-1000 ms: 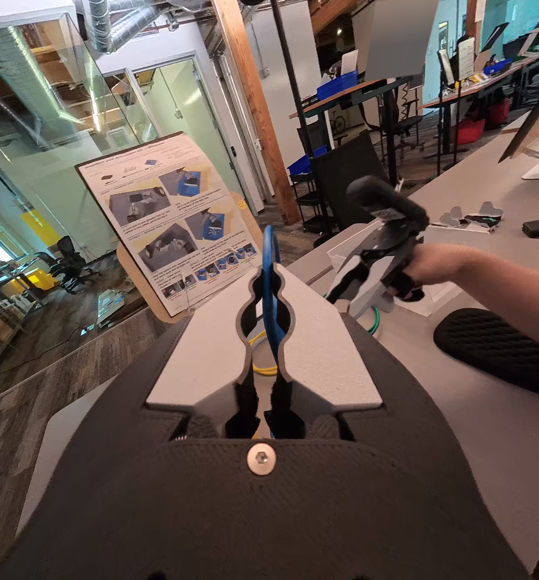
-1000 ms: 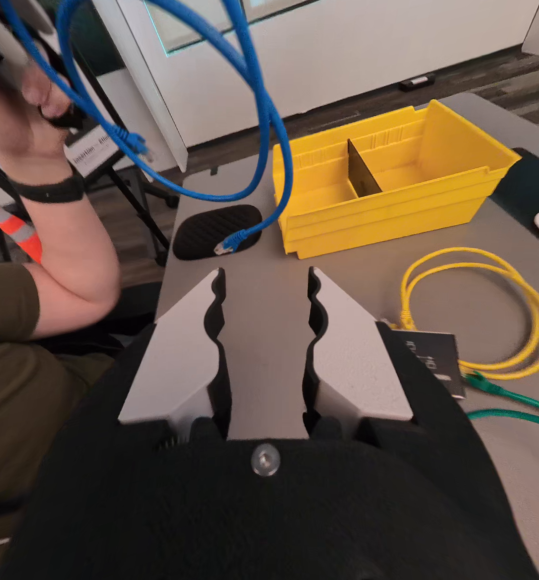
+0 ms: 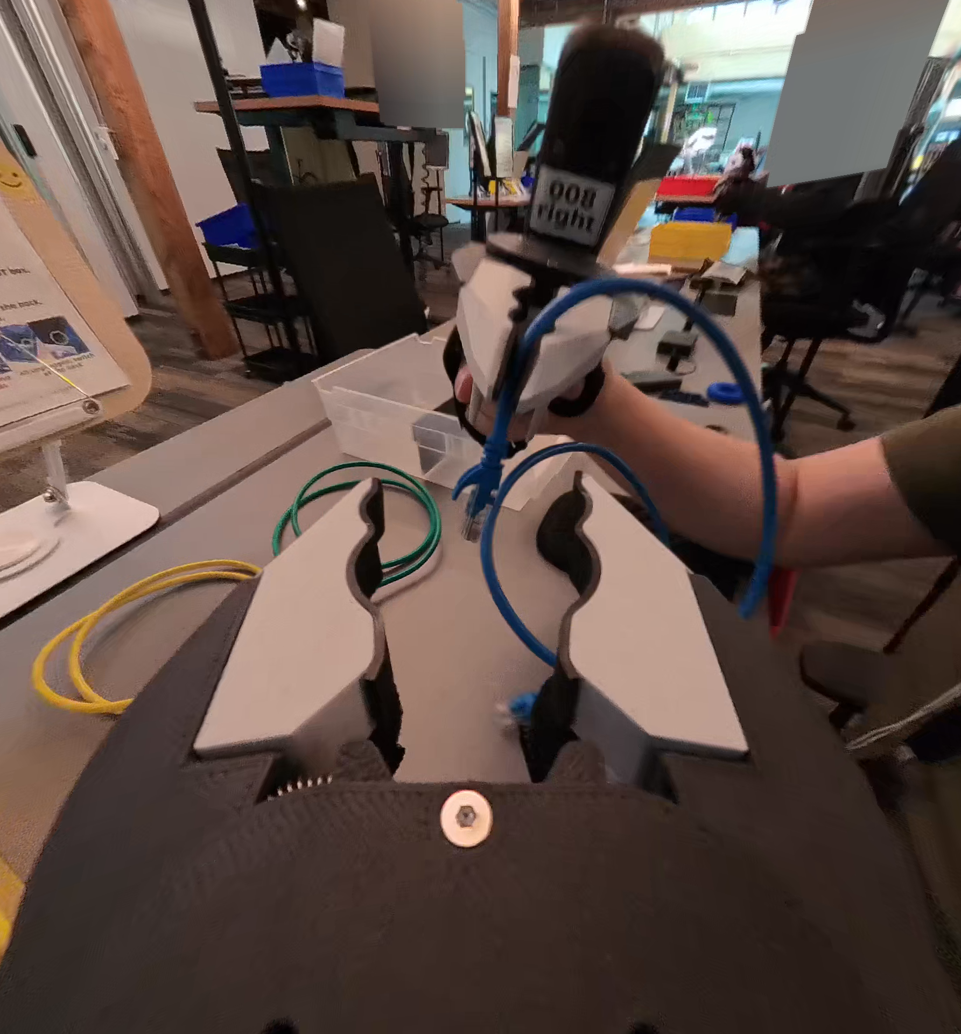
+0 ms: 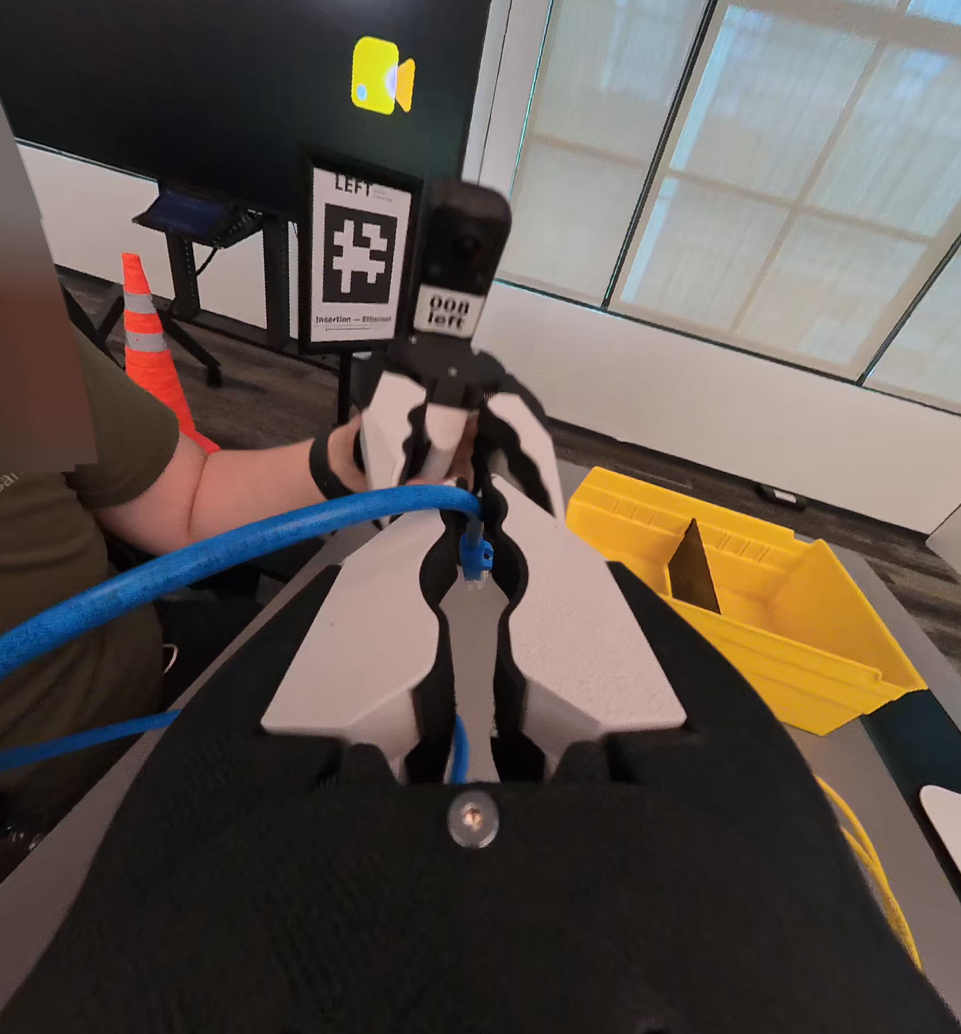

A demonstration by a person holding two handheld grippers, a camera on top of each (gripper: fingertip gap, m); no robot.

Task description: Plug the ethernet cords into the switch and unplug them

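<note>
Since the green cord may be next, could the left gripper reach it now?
Probably yes: the left gripper is open, and the green cord lies loose on the table just beyond its fingers; the blue cord dangling between them might snag.

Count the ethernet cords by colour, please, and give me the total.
blue cord: 1
green cord: 1
yellow cord: 1
Total: 3
</note>
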